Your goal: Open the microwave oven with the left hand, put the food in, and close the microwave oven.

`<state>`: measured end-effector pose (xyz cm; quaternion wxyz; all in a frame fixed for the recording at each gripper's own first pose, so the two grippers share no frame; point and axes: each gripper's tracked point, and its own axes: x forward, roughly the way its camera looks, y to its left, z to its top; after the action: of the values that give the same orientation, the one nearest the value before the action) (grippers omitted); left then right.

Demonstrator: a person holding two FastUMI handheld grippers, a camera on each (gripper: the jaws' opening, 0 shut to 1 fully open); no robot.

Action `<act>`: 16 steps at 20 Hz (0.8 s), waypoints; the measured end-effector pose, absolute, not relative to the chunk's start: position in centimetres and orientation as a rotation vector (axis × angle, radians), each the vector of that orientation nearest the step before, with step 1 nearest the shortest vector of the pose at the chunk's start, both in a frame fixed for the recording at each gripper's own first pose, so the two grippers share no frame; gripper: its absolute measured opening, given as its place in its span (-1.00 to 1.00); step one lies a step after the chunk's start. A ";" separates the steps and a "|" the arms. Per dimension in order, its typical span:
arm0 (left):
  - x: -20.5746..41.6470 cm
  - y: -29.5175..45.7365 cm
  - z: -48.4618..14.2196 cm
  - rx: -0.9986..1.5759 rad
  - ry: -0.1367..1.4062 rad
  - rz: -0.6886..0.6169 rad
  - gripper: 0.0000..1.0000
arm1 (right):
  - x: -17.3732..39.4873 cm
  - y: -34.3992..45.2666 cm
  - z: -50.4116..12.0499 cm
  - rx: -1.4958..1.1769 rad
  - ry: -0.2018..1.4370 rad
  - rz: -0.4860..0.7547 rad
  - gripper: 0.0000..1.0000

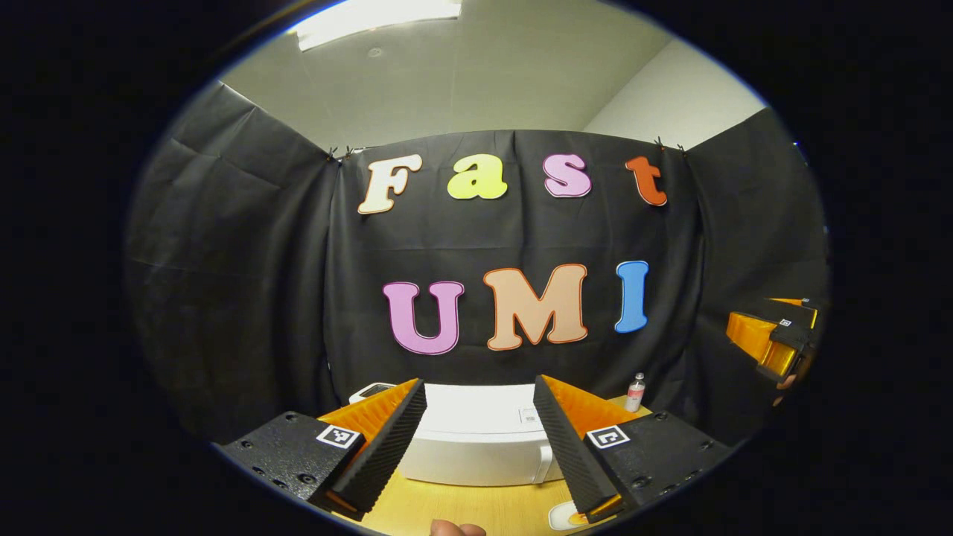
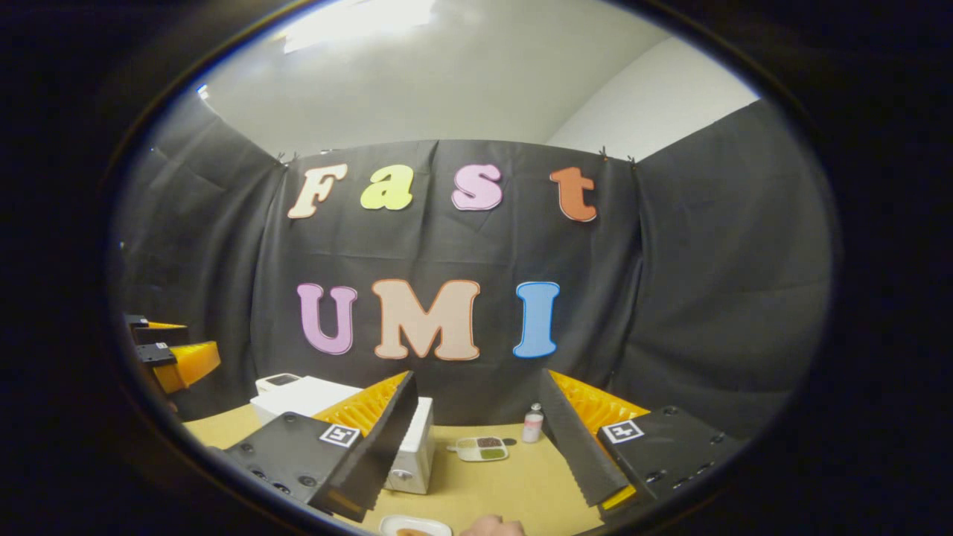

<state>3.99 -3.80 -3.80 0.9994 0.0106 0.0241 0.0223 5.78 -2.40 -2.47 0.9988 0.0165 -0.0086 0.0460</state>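
Observation:
A white microwave oven [image 1: 476, 435] stands on the wooden table with its door closed; the right gripper view shows its corner [image 2: 417, 447]. My left gripper [image 1: 476, 439] is open above and in front of it, holding nothing. My right gripper [image 2: 476, 447] is open too and also holds nothing. A white plate with food [image 2: 414, 527] lies at the near table edge, and its rim [image 1: 560, 515] also peeks in low in the left gripper view. The right gripper [image 1: 774, 344] appears far right in the left gripper view, the left gripper [image 2: 175, 350] far left in the right gripper view.
A small pink-capped bottle [image 2: 532, 424] and a divided dish of seasonings [image 2: 482, 448] sit at the back of the table [image 2: 506, 484]. A white device [image 1: 372, 390] lies behind the microwave. A fingertip [image 1: 456, 528] shows at the bottom edge.

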 end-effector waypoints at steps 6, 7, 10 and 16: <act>4.8 -4.1 -4.8 0.011 0.067 0.044 0.90 | 6.5 -3.6 -2.9 0.036 -0.013 0.075 0.93; 5.0 -4.3 -5.3 0.012 0.075 0.042 0.90 | 6.6 -3.8 -3.0 0.036 -0.011 0.072 0.93; 6.0 -5.5 -8.0 0.025 0.108 0.022 0.83 | 6.8 -4.6 -3.6 0.033 -0.003 0.058 0.93; 8.7 -11.3 -18.6 0.043 0.236 -0.096 0.91 | 7.8 -6.9 -3.4 0.024 -0.011 0.014 0.93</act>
<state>8.67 -11.31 -18.56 0.9916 0.0213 0.1179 -0.0478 7.83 -6.94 -3.45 0.9999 0.0121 -0.0055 0.0071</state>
